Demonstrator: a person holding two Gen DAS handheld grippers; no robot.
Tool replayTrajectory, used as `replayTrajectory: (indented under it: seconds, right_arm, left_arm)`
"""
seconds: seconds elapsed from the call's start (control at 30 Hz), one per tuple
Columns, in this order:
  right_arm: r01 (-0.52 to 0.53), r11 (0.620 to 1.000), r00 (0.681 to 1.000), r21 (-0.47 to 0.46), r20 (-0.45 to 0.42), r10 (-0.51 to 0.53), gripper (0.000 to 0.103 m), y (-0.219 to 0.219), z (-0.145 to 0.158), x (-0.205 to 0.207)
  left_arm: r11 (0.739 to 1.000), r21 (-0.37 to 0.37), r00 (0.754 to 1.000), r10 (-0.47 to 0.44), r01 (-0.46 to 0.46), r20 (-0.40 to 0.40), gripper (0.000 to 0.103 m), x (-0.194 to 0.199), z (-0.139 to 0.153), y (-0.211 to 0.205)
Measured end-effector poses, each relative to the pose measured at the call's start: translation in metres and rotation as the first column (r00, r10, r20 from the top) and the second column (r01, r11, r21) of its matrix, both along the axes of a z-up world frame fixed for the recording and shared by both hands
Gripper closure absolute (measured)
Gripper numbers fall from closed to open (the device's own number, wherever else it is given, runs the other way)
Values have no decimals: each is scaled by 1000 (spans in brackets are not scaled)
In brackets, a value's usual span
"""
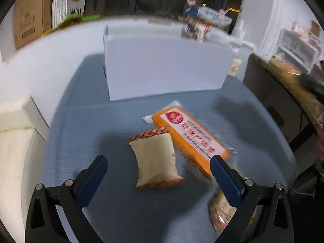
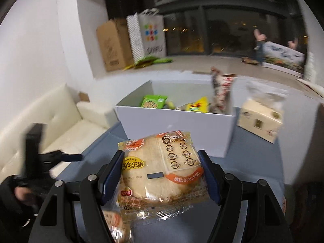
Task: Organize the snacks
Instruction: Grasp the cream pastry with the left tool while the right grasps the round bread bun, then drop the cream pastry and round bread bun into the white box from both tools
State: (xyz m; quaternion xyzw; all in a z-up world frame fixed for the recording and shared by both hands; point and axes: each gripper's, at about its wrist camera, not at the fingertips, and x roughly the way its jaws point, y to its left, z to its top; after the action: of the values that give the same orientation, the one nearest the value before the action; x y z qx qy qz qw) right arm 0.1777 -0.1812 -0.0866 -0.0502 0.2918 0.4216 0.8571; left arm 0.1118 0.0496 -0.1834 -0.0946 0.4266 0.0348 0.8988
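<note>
Snacks are being put away into the big white cardboard box (image 2: 174, 125) on the blue-grey table (image 1: 101, 121). The right gripper (image 2: 162, 174) is clamped on a clear packet of round rice cakes (image 2: 162, 172), with a blue pad on each side, and the box sits at twelve o'clock from it. Green and yellow packets (image 2: 154, 101) already lie inside. The step in hand looks like carrying this packet to the box, so the next move calls for lifting it over the near wall and letting go above the open top. The left gripper (image 1: 160, 162) has its fingers wide apart with nothing between them. It hangs over a small cream packet with an orange edge (image 1: 156, 160), and a long orange bar in clear wrap (image 1: 188, 137) lies touching it at two o'clock. That cream packet is likely the next pick. Another packet (image 1: 220, 210) at five o'clock is cut off by the finger and too blurry to name. In the left view the box's inside is hidden. A beige tissue pack (image 2: 259, 119) stands just beside the box.
</note>
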Motion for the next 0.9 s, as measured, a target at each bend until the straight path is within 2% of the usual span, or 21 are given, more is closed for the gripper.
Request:
replayTrajectory:
  seconds: [0.13,0.2,0.3,0.37,0.43,0.53,0.67,0.8,0.9]
  right_arm:
    - [72,996,997,48,11,-73,27,-38,5,-16]
    - [90,994,996,68,5,-90,27,-51,6,-23]
    - [116,990,993,74,16,-118,27,-62,3,-29]
    - [121,989,992,86,5,-122,27,-65,-1,-32]
    - [120,990,993,79,4,-120,27,-64,-6,-35]
    - [104,992,995,69,-15,-103,27,-57,-17,-38]
    - [85,995,996,44,-22,-84,27,-47,-26,-41]
    - [79,997,997,27,-8,-79,27,-36,-25,-38]
    - [80,996,997,37,-2,-80,27,-29,-14,-29]
  left_arm:
    - [996,8,991,93,-93,-93,1,19,-23,5]
    - [993,59,991,103,-99,-84,1,21,-26,0]
    - [990,78,989,122,-116,-81,5,22,-28,-1]
    - [984,131,990,128,-120,-56,38,18,-27,-2]
    - [985,122,991,130,-124,-41,55,10,-25,4]
    - [992,51,994,113,-112,-5,57,-2,-21,16]
    - [994,17,990,111,-113,85,57,-27,-1,22]
    - [996,-6,977,85,-86,197,57,-36,43,25]
    - [998,-24,962,54,-50,267,57,-26,81,29]
